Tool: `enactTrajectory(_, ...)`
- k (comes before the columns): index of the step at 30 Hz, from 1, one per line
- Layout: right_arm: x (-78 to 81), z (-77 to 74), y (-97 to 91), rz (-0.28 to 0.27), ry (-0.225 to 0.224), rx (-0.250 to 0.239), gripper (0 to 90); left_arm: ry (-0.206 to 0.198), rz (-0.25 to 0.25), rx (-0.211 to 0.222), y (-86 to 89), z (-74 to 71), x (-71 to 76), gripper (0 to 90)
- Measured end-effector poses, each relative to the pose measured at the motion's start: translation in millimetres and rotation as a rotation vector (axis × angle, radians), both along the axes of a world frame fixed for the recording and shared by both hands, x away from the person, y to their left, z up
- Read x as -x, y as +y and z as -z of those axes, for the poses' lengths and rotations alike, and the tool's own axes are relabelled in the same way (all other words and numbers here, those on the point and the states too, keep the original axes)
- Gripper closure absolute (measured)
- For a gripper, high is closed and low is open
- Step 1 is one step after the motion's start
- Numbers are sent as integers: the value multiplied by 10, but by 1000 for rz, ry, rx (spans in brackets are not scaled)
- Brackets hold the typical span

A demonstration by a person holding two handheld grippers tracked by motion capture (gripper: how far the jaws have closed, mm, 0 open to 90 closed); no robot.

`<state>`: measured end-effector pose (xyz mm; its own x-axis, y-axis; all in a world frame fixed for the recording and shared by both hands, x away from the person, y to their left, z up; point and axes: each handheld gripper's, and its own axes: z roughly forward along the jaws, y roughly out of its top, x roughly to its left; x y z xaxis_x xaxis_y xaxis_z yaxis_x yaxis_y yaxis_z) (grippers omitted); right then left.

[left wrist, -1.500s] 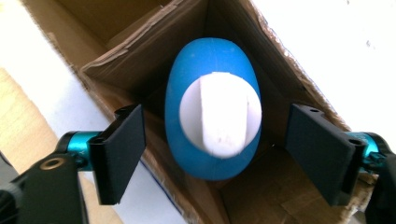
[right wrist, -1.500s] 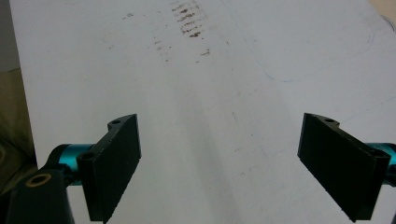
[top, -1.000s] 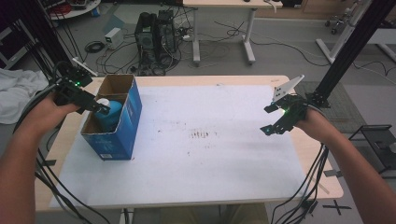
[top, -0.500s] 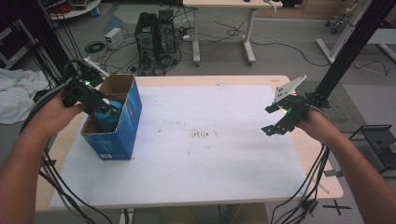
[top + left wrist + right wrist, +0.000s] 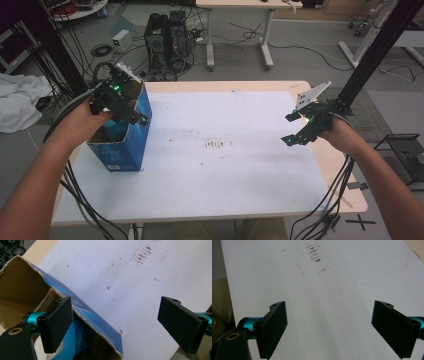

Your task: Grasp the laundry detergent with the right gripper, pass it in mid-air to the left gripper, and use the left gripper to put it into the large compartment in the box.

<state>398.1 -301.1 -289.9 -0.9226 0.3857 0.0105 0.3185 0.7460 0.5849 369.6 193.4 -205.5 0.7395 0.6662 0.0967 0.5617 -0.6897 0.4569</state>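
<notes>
Your left tongs [image 5: 131,116] hang over the box's [image 5: 131,142] open top, released, with nothing between the jaws; they have just been opening. In the left gripper view one jaw sits inside the box mouth and the other stands out over the white sheet [image 5: 140,290], so the torn blue wall edge runs between them without touching either pad. A blue-and-white thing [image 5: 72,345] lies down inside the box, below that inner jaw; what it is you cannot tell.

The box stands at the left end of the worktop [image 5: 345,170], close to its left edge and near the far one. To its right the sheet is bare apart from some brown stains [image 5: 216,145] near the middle.

Your right tongs [image 5: 294,127] hover over the sheet's right side, well apart from the box, jaws spread and holding nothing, with the worktop's right edge just beyond your hand.
</notes>
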Motion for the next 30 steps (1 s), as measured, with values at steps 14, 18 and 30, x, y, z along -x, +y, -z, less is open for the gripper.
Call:
enactTrajectory(14,9,-9,-33,2,-8,-23,124,40,153,-47,-597,118,-93,130)
enactTrajectory(18,-1,-14,-34,0,1,-21,124,47,206,-79,-783,156,-139,130)
enactTrajectory(30,-59,-8,13,8,21,-13,124,94,289,-137,-1072,320,-282,130)
